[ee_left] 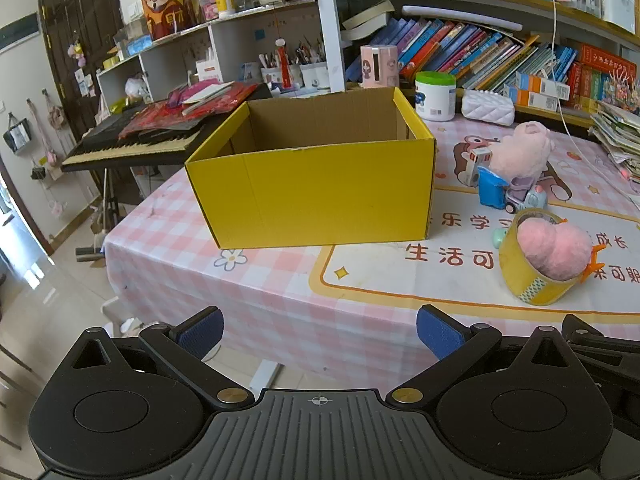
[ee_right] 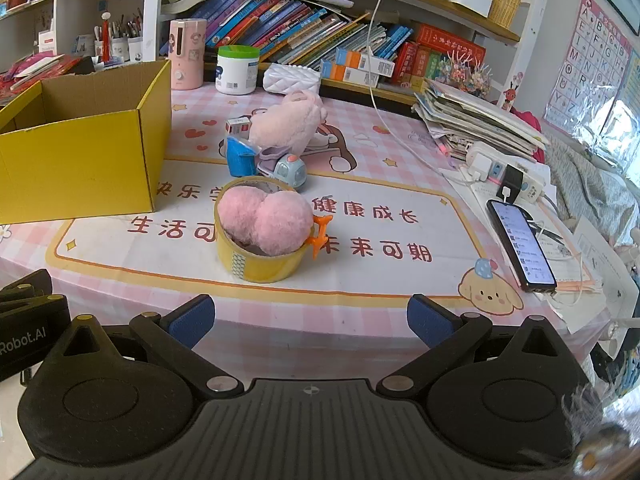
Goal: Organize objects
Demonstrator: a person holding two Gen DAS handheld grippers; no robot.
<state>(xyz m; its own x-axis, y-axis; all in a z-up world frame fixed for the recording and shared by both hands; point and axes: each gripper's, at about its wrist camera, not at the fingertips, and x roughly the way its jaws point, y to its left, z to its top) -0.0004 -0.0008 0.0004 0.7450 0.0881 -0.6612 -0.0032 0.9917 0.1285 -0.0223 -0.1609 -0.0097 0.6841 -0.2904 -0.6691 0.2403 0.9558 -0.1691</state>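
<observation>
An open yellow cardboard box (ee_left: pixel 316 192) (ee_right: pixel 76 156) stands empty on the pink checked tablecloth. To its right lies a roll of yellow tape (ee_right: pixel 260 264) (ee_left: pixel 536 284) with a pink fluffy toy with orange feet (ee_right: pixel 266 220) (ee_left: pixel 554 248) sitting in its hole. Behind it are a small toy truck (ee_right: pixel 280 170) (ee_left: pixel 524 198) with a blue bin (ee_right: pixel 240 158) and a pink plush (ee_right: pixel 288 122) (ee_left: pixel 520 148). My left gripper (ee_left: pixel 320 330) is open over the table's near edge, facing the box. My right gripper (ee_right: pixel 310 320) is open, short of the tape roll, nothing between its fingers.
A phone (ee_right: pixel 520 246), a power strip (ee_right: pixel 508 174) and a paper stack (ee_right: pixel 476 120) lie at the right. A white tub (ee_right: pixel 237 70), a pink canister (ee_right: pixel 186 54) and bookshelves stand behind. A keyboard instrument (ee_left: pixel 132 146) is left of the table.
</observation>
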